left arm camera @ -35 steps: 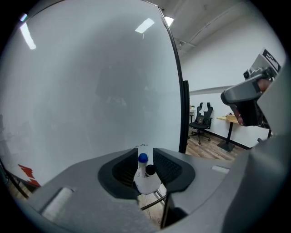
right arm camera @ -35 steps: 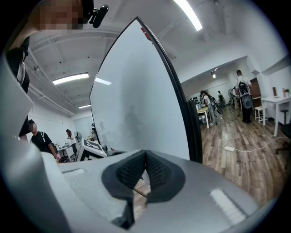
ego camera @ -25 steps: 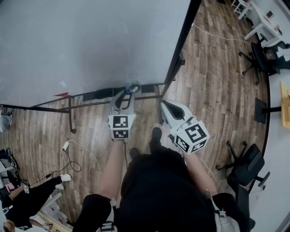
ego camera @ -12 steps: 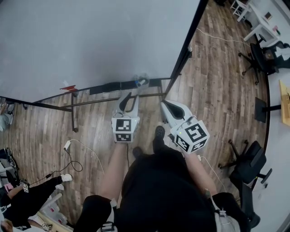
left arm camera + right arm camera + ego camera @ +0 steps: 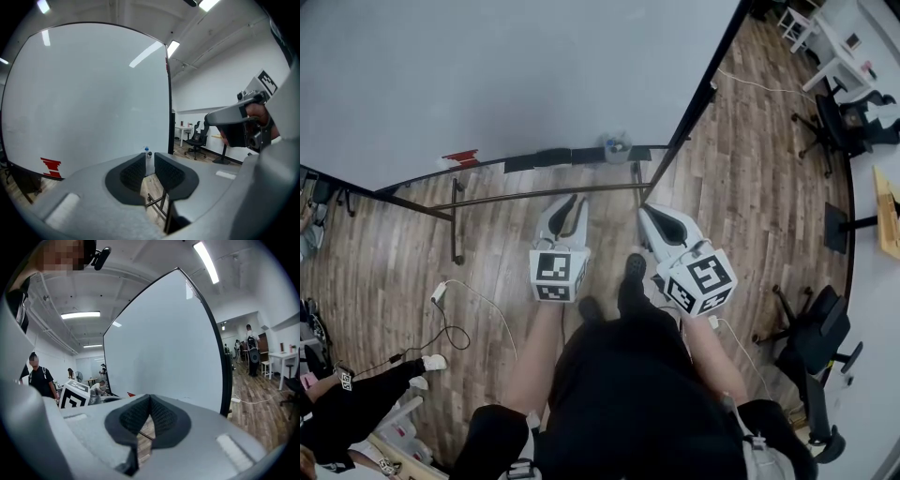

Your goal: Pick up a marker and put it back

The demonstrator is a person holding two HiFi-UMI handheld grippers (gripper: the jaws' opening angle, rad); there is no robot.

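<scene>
A small cup of markers [image 5: 615,148] stands on the tray [image 5: 539,160] along the whiteboard's lower edge. In the left gripper view the markers [image 5: 146,151] show far off, in line with the gap between the jaws. My left gripper [image 5: 572,202] hangs well short of the tray. Its jaws are closing, a narrow gap still shows, and nothing is between them [image 5: 149,164]. My right gripper [image 5: 648,212] is beside it at the same height, shut with its pads meeting and empty [image 5: 150,401].
The big whiteboard [image 5: 487,75] fills the upper left, on a black stand [image 5: 455,225]. A red eraser [image 5: 459,158] lies on the tray at left. Office chairs [image 5: 811,342] stand at right. A cable [image 5: 464,309] and a seated person [image 5: 356,412] are at lower left.
My left gripper has drawn back from the marker cup, where its tips were a second ago, and its jaws have narrowed. The right gripper has barely moved.
</scene>
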